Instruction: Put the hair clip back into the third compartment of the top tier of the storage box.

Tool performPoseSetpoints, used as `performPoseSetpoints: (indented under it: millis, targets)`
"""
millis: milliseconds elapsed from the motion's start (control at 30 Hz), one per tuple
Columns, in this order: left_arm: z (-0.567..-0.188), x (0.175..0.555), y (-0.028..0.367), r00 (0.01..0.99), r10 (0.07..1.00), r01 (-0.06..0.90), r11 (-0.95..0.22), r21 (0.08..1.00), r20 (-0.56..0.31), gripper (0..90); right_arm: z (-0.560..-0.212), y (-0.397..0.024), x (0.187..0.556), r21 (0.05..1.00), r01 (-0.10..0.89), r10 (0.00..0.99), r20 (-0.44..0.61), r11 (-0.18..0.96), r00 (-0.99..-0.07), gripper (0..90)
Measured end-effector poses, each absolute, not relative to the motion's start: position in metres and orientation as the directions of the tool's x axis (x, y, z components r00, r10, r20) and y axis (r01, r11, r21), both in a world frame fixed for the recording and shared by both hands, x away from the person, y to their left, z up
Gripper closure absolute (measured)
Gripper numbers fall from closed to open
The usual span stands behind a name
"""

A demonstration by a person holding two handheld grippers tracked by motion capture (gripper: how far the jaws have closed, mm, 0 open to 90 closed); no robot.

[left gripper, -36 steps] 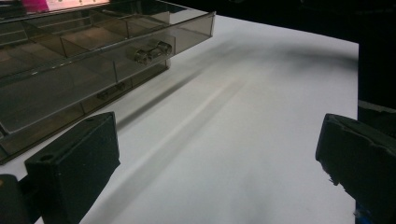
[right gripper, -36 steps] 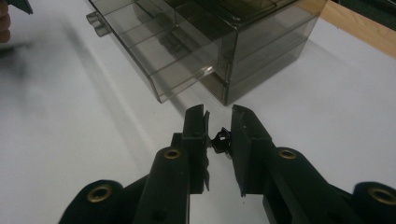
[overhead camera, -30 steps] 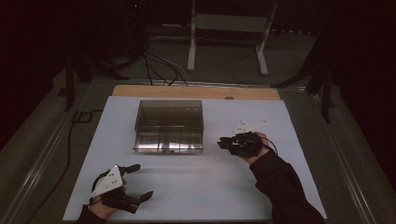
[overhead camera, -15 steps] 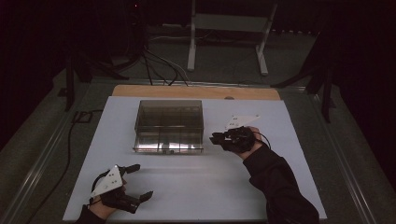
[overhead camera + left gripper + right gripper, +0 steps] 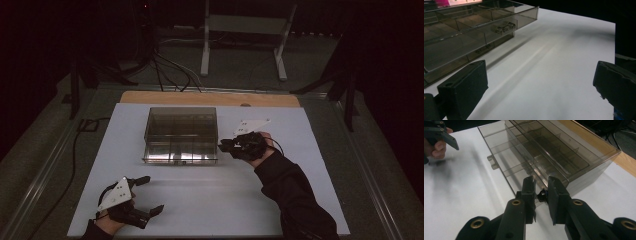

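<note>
From the high view, a clear compartment box (image 5: 181, 135) sits toward the table's (image 5: 300, 200) far edge. The left gripper (image 5: 142, 196), jaws spread, rests near the near-left corner. In the right gripper view, the right gripper (image 5: 541, 189) pinches a small dark object (image 5: 541, 195) at the box's corner.

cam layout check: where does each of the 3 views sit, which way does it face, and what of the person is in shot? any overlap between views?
High view: above the person's side, looking forward and down on the white table; both forearms enter from the bottom, left gripper and right gripper.
Left gripper view: on the left gripper, low over the table; jaws wide apart, facing the clear compartment box.
Right gripper view: on the right gripper, at the box; something small and dark sits between the jaws.
Shared: the box is in all three.
</note>
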State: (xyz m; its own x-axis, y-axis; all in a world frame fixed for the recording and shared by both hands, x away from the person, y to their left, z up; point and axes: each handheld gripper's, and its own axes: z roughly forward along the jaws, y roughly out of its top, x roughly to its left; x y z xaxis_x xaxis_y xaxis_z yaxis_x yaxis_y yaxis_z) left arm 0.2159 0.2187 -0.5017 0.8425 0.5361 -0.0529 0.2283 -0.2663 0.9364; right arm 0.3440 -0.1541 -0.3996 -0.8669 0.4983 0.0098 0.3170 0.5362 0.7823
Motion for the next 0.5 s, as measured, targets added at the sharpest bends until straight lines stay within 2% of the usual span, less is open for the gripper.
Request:
performPoseSetpoints:
  millis: [500]
  targets:
    - [-0.502, 0.216, 0.219, 0.842, 0.537, 0.229, -0.266, 0.936, -0.053, 0.6, -0.399, -0.138, 0.350, 0.780, 0.311, 0.482, 0.014, 0.543, -0.876, 76.4]
